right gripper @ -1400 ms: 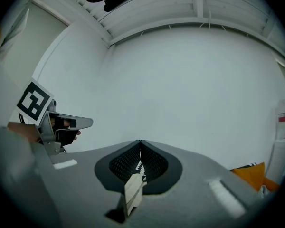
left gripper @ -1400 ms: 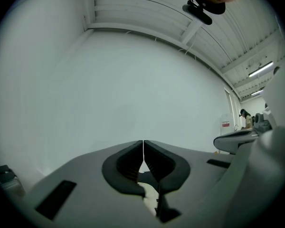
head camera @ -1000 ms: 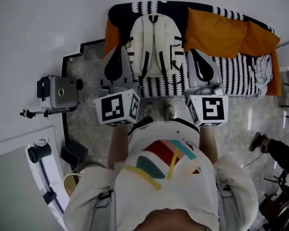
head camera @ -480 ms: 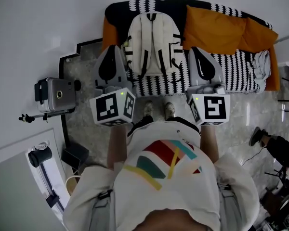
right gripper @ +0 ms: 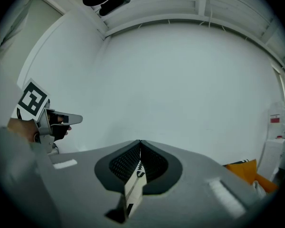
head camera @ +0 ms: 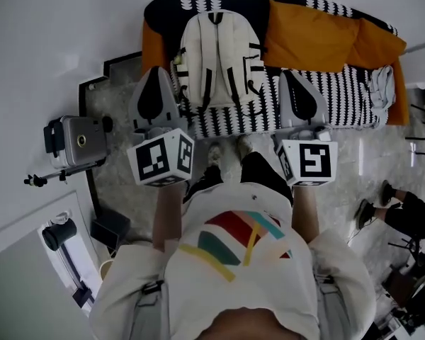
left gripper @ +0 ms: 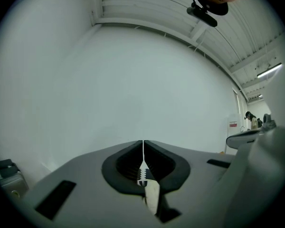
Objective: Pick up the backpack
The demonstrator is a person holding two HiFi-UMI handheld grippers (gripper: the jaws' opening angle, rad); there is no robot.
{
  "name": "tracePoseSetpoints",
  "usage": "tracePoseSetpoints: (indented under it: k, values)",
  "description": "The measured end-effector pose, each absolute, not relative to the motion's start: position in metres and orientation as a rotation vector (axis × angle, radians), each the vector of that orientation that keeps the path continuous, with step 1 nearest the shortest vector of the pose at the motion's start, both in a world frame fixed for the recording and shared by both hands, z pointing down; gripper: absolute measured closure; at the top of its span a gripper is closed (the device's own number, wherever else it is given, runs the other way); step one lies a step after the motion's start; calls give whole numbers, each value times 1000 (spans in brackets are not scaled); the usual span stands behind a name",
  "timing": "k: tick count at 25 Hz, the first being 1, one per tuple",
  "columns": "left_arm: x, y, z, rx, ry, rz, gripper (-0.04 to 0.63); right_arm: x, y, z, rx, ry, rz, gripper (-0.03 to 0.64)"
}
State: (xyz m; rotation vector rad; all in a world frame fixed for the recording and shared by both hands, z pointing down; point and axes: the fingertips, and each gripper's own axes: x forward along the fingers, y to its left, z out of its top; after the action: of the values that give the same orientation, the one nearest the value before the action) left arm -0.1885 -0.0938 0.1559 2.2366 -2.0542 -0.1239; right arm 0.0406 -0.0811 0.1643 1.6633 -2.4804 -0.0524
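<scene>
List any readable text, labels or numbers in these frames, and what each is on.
No words or numbers can be read.
Left marker cube, right marker cube: black-and-white square codes, not text.
Red-and-white wall sign: too small to read.
Backpack: no print visible.

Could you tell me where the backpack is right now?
In the head view, the white backpack lies on the striped sofa, just left of the orange cushion.

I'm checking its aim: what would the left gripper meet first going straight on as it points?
Probably the white wall: the shut left gripper faces only wall in its own view, not the backpack. Depth unclear.
</scene>
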Motion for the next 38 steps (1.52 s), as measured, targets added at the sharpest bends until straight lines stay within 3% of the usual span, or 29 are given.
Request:
tracePoseSetpoints:
  k: [13, 30, 38]
  values:
    - [-125, -161, 180, 2267, -2077, 1, 578, 117, -165, 212, 1691, -2551, 103, 612]
    - [-133, -239, 444, 2202, -1759, 230, 578, 79, -250, 420, 1589, -2379, 110, 612]
    - [-134, -261, 492, 2179, -1650, 245, 578, 53, -256, 473, 1559, -2374, 242, 612]
